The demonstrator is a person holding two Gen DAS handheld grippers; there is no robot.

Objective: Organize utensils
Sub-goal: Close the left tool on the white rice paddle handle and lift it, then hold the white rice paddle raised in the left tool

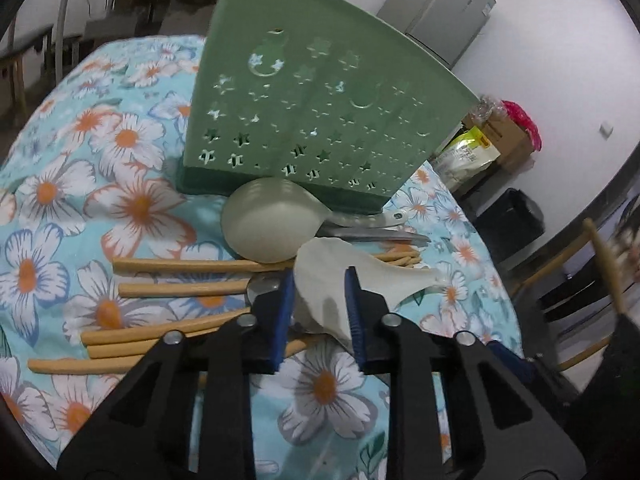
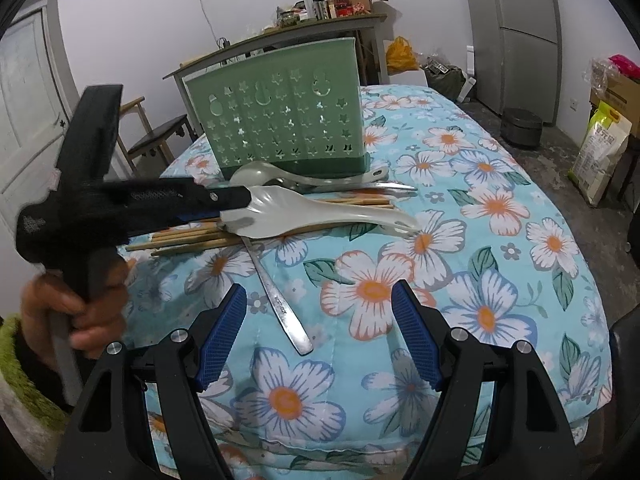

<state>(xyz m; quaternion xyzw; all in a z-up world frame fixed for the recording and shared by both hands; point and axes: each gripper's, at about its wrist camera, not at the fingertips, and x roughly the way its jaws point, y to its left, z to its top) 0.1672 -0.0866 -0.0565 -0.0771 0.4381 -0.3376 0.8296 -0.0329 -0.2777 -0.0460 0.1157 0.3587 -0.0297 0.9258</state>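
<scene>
A white rice paddle [image 1: 328,284] lies tilted over several wooden chopsticks [image 1: 180,266] on the flowered tablecloth. My left gripper [image 1: 320,280] is shut on its broad head, a blue pad pressing on each side. In the right wrist view the left gripper [image 2: 234,206] holds the rice paddle [image 2: 320,216] by its head, with the handle pointing right. A pale serving spoon [image 1: 268,220] and a steel utensil [image 1: 372,235] lie against the foot of the green star-punched utensil holder [image 1: 320,104]. My right gripper [image 2: 320,288] stands open over the cloth. A steel spoon's handle [image 2: 282,300] lies just ahead of it.
The holder [image 2: 280,120] stands upright at the far side of the table. A person's hand [image 2: 80,312] grips the left tool. A wooden chair [image 1: 600,264] stands past the table's right edge. Boxes, bags and a grey fridge [image 2: 516,28] line the wall.
</scene>
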